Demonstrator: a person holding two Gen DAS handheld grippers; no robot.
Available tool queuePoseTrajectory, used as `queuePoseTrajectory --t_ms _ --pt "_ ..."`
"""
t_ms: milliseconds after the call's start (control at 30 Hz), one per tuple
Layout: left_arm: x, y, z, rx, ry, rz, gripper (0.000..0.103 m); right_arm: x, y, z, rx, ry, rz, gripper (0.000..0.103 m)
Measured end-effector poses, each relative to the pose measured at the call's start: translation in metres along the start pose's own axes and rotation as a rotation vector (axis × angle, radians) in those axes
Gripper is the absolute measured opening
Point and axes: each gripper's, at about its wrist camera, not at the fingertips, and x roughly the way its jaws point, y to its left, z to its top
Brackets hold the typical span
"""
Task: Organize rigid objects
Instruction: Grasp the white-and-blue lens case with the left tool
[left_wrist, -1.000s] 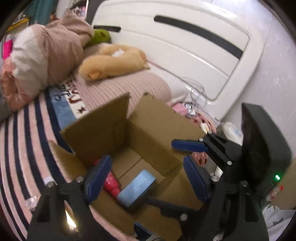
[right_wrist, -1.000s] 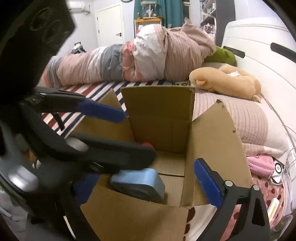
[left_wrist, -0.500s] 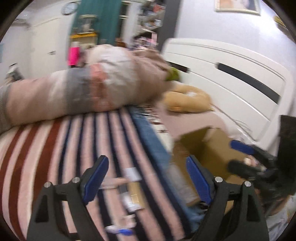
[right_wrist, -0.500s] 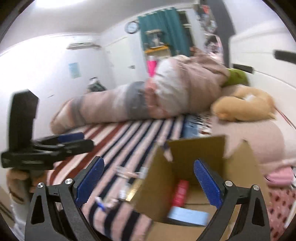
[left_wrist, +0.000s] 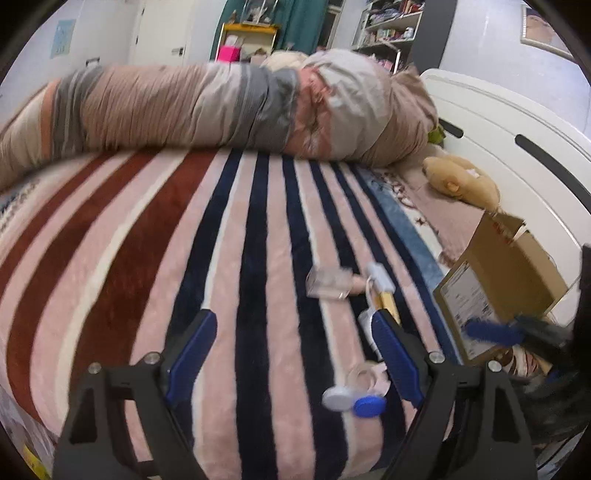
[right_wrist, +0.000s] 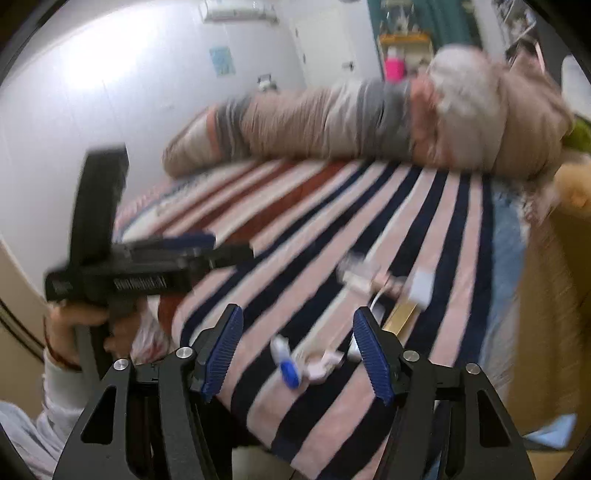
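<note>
Striped pink, navy and rust fleece covers the bed (left_wrist: 258, 229) under both my grippers. My left gripper (left_wrist: 291, 354) hangs over the near edge of the bed with its blue pads (left_wrist: 190, 350) spread wide and nothing between them. My right gripper (right_wrist: 297, 350) is likewise spread and empty, its pads framing the small things scattered on the blanket.

Those loose things lie to the right of the left gripper: a clear plastic box (left_wrist: 328, 282) farther out, a white adapter with its cable (left_wrist: 378, 277) just beside it, and a gold bar-shaped item (left_wrist: 386, 304) touching the cable. Nearer to me sit a blue-and-white pair of round caps (left_wrist: 352, 402) next to a clear pinkish piece (left_wrist: 369, 376); motion blur keeps me from telling exactly what they are.

At the right side of the bed stands the cardboard box (left_wrist: 506, 273), flaps open, a printed label on its near side. Past it lie a tan plush toy (left_wrist: 461, 181) and the white headboard (left_wrist: 509, 155). A rolled, bunched-up duvet (left_wrist: 221, 107) runs along the far side of the bed.

From the right wrist view, my left hand (right_wrist: 79, 328) grips its tool at the left, off the bed's edge.
</note>
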Motion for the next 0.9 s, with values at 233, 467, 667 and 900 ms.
queuePoseTrajectory --t_ms 233,467,667,900 --pt "0.028 -0.009 -0.028 0.01 0.103 -0.08 0.083 0.048 -0.028 -0.028 0.114 0.117 -0.033 0.042" --pt "0.041 -0.017 -0.049 0.019 0.162 -0.061 0.083 0.065 -0.047 -0.031 0.16 0.132 -0.007 0.042" --pt "0.04 -0.02 -0.059 0.017 0.179 -0.075 0.083 0.078 -0.051 -0.027 0.219 0.144 0.01 0.024" --pt "0.046 -0.035 -0.069 0.057 0.193 -0.152 0.083 0.052 -0.068 -0.033 0.27 0.103 -0.065 0.005"
